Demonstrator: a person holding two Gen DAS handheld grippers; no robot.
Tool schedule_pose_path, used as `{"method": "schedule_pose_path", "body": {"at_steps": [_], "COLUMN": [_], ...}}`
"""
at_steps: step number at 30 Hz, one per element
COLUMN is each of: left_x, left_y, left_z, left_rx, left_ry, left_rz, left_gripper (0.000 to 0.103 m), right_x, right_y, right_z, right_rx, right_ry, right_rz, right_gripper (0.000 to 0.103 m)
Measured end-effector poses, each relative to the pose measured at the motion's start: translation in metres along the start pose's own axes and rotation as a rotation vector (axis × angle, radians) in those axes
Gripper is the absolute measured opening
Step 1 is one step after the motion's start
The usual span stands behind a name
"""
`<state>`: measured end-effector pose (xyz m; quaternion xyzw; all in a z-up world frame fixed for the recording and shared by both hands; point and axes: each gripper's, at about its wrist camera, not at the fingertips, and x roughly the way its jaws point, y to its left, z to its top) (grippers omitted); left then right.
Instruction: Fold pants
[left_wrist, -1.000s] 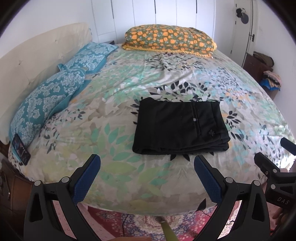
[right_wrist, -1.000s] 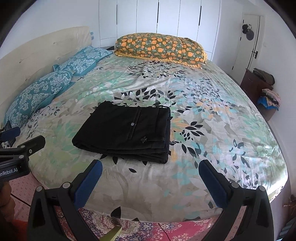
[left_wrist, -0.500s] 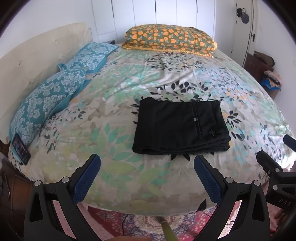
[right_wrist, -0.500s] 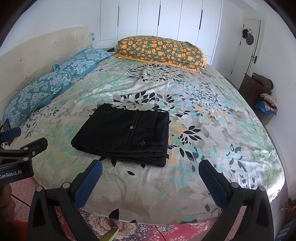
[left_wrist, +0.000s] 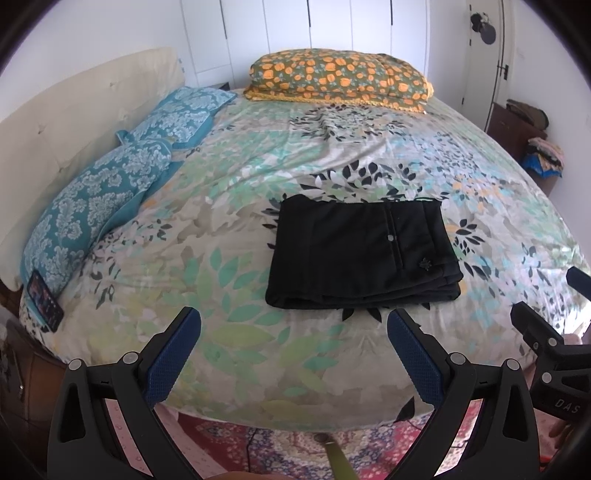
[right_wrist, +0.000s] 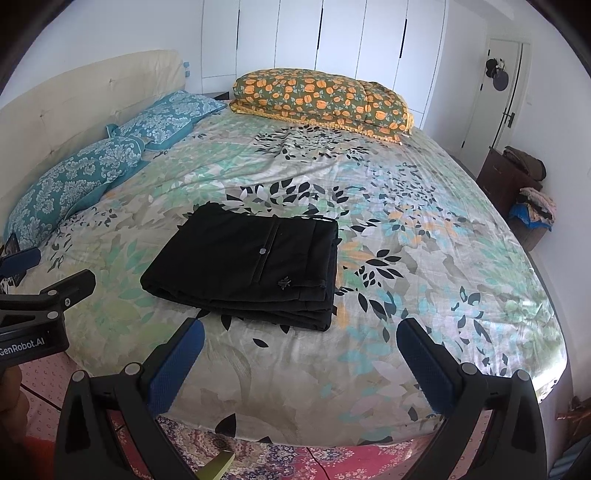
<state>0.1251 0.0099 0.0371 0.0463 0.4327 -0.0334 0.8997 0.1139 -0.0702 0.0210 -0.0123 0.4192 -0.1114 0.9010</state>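
Note:
Black pants (left_wrist: 362, 254) lie folded in a flat rectangular stack on the floral bedspread (left_wrist: 229, 229), near the bed's front edge; they also show in the right wrist view (right_wrist: 247, 266). My left gripper (left_wrist: 293, 350) is open and empty, held back from the bed's edge, short of the pants. My right gripper (right_wrist: 301, 362) is open and empty, also back from the bed's edge. Each gripper shows at the side of the other's view: the right one (left_wrist: 546, 332) and the left one (right_wrist: 40, 295).
Two teal pillows (left_wrist: 110, 184) lie along the cream headboard (left_wrist: 74, 110) at left. An orange floral quilt (left_wrist: 340, 81) lies at the far side. A phone (left_wrist: 44, 299) sits at the bed's left corner. A dark cabinet (right_wrist: 509, 177) with clothes stands right. A red rug (right_wrist: 295, 458) covers the floor.
Both grippers have drawn back slightly and risen a little; the pants lie unmoved on the bed. Both grippers stay open.

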Motion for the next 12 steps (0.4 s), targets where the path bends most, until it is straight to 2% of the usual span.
{"method": "schedule_pose_path", "body": {"at_steps": [9, 12], "left_x": [0.005, 0.0042], "left_y": [0.005, 0.0052], "left_z": [0.0002, -0.0007], "left_rx": [-0.043, -0.04], "left_ry": [0.019, 0.007], "left_rz": [-0.048, -0.024], "left_gripper": [0.101, 0.101], "right_x": [0.0035, 0.0032], "right_y": [0.0013, 0.0013], "right_z": [-0.0018, -0.0018], "right_rx": [-0.003, -0.002], "right_ry": [0.01, 0.005], "right_rz": [-0.003, -0.004], "right_gripper": [0.103, 0.103]}}
